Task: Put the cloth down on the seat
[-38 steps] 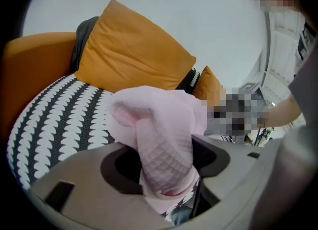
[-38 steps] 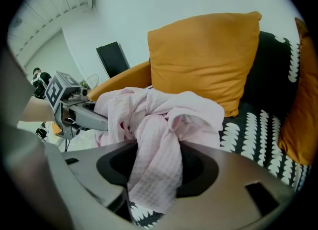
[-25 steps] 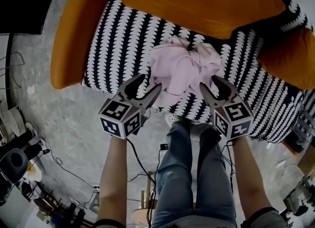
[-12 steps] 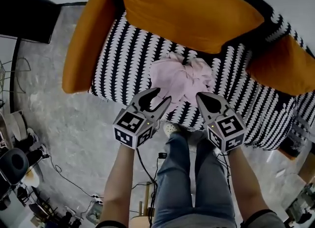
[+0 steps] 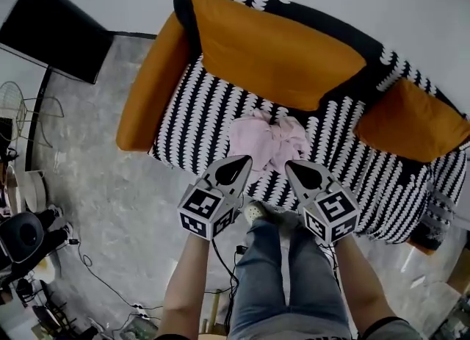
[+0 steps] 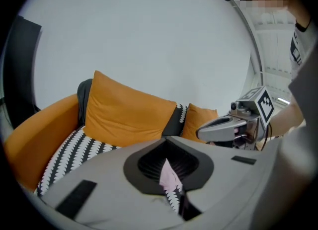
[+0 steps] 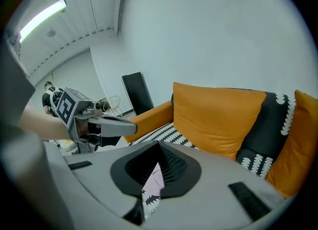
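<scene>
A crumpled pale pink cloth (image 5: 268, 142) lies loose on the black-and-white patterned sofa seat (image 5: 198, 103), near its front edge. My left gripper (image 5: 239, 164) is shut and empty, its tip just short of the cloth's left front. The right gripper (image 5: 294, 170) is shut too, holding nothing, at the cloth's right front. In the left gripper view only a sliver of the cloth (image 6: 169, 178) shows past the closed jaws, and the right gripper (image 6: 218, 127) hovers alongside. The right gripper view has the same sliver of cloth (image 7: 153, 184) and the left gripper (image 7: 112, 123).
An orange back cushion (image 5: 279, 56), an orange armrest (image 5: 150, 89) and an orange side cushion (image 5: 407, 122) ring the seat. A black panel (image 5: 55, 30) leans at the far left. Cables (image 5: 95, 272) trail on the grey floor. The person's jeans-clad legs (image 5: 286, 272) stand before the sofa.
Both grippers closed and drew back from the cloth, which stays on the seat. The head view pulled back, showing more of the sofa.
</scene>
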Action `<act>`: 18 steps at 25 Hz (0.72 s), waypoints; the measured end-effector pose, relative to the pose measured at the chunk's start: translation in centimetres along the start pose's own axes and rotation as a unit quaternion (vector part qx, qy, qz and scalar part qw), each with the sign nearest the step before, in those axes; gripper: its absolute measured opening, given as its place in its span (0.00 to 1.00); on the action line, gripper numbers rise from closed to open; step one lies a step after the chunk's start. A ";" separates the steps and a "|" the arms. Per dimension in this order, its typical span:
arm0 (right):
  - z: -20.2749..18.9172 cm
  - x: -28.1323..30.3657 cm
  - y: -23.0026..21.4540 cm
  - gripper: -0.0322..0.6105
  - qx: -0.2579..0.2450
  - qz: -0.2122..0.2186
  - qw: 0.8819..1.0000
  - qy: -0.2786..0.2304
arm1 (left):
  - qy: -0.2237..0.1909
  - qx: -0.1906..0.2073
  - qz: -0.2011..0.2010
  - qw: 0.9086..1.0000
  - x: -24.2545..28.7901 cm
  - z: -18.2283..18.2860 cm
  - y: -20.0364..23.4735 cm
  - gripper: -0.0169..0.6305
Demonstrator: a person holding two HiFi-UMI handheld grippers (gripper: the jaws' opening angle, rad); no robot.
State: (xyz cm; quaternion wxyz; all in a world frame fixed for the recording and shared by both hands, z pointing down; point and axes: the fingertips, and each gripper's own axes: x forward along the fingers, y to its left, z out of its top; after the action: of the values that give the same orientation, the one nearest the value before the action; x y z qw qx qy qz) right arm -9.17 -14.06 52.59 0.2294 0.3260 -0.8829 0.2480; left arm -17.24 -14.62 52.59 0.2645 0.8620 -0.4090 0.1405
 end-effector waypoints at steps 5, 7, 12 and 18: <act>2.7 -3.5 2.0 0.06 -0.018 0.017 0.999 -0.025 | -0.038 0.021 0.024 0.999 -2.4 3.3 -3.0 0.06; 3.8 -5.0 2.9 0.06 -0.027 0.023 0.999 -0.036 | -0.055 0.027 0.032 0.998 -3.6 4.7 -4.4 0.06; 6.8 -8.6 4.7 0.06 -0.049 0.043 0.995 -0.070 | -0.084 0.054 0.054 0.994 -6.1 8.3 -7.8 0.06; 9.9 -12.9 6.7 0.06 -0.072 0.068 0.989 -0.109 | -0.122 0.085 0.051 0.988 -8.6 12.1 -13.2 0.06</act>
State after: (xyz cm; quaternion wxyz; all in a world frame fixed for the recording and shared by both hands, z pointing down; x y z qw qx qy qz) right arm -7.38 -9.42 35.68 0.1374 0.2729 -0.9384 0.1616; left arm -12.03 -9.18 34.20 0.1309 0.8702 -0.4679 0.0816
